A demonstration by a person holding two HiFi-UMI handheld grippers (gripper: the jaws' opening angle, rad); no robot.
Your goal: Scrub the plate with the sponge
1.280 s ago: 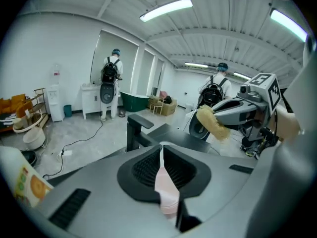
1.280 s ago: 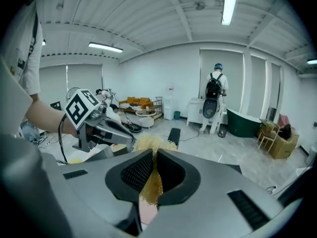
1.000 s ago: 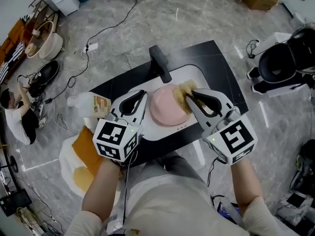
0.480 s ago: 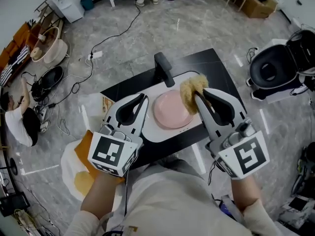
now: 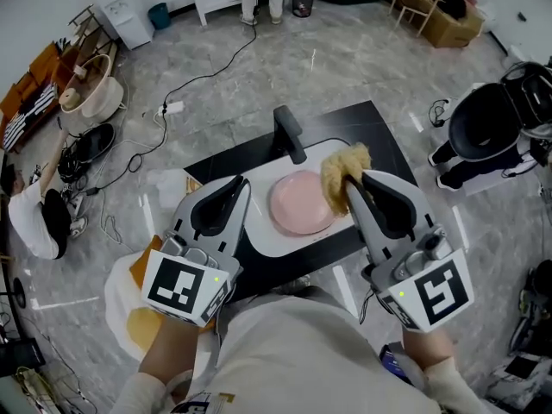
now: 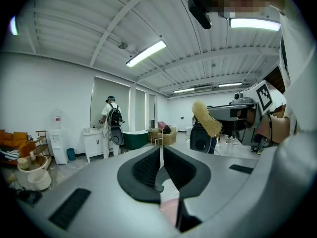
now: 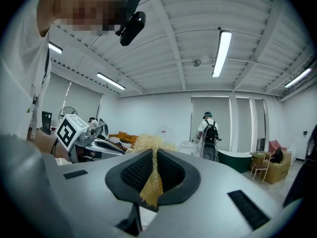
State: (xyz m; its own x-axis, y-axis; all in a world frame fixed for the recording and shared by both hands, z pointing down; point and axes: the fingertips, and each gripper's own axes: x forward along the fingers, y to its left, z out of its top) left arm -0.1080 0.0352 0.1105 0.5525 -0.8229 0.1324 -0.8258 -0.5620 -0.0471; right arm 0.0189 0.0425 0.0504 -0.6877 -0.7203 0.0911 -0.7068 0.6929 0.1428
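Grey marble floor lay all around the black table (image 5: 390,141), and on this table sat a white basin (image 5: 257,238) with a dark faucet (image 5: 289,133) at its far side. I saw the pink plate (image 5: 301,202) lying flat in the basin, face up, near the middle. It is round, so it had no long axis to consider.

The right gripper (image 5: 348,185) was pinching the sponge (image 5: 342,174), a yellow fibrous one. In the right gripper view the fibres were squeezed thin between the two pads and a bigger tuft stood out beyond the tips. The sponge looked longer than wide, its long axis running about along the jaws, away from me and toward the faucet side. It was over the right rim of the plate and, as I judged, lifted off it, not pressing.

The left gripper (image 5: 238,185) had its jaws pressed together with nothing between them. It was beside the left edge of the plate, over the basin.

So the plate lay to the left of the right claw and below it. The right hand was clearly the nearer one for scrubbing. I judged the next move needed the sponge lowered and carried left until it lay against the plate face.
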